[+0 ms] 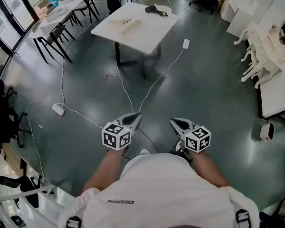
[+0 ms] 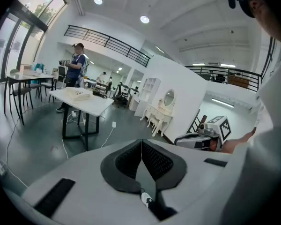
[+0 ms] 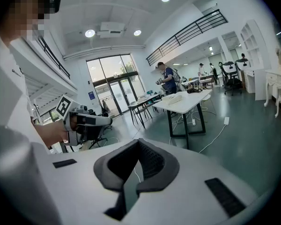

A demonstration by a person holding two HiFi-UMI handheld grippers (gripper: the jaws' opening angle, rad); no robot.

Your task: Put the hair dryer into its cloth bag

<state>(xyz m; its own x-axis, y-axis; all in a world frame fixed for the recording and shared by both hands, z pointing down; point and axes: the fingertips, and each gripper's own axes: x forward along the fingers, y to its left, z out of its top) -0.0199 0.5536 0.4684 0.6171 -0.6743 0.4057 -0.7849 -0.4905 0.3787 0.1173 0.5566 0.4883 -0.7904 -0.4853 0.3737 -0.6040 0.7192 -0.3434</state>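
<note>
Left gripper (image 1: 135, 118), grey with a black-and-white marker cube: jaws pressed fully together, nothing between the black ribbed pads (image 2: 129, 161). Same for the right gripper (image 1: 175, 123): closed tight, empty. Both held side by side close in front of the body, angled slightly down over the dark glossy floor (image 1: 204, 89), well apart from the task's things. Far ahead, black hair dryer (image 1: 155, 9) on the square white table with dark legs (image 1: 147, 39), near its far edge, cord beside it. Nearer the middle of the same tabletop, apart from the dryer, pale cream cloth bag (image 1: 129, 28), lying flat. On the floor to the right of the table, small white plug block (image 1: 185, 43), its white cable trailing toward the grippers. Beyond the table, standing person in dark blue (image 2: 77, 65).
</note>
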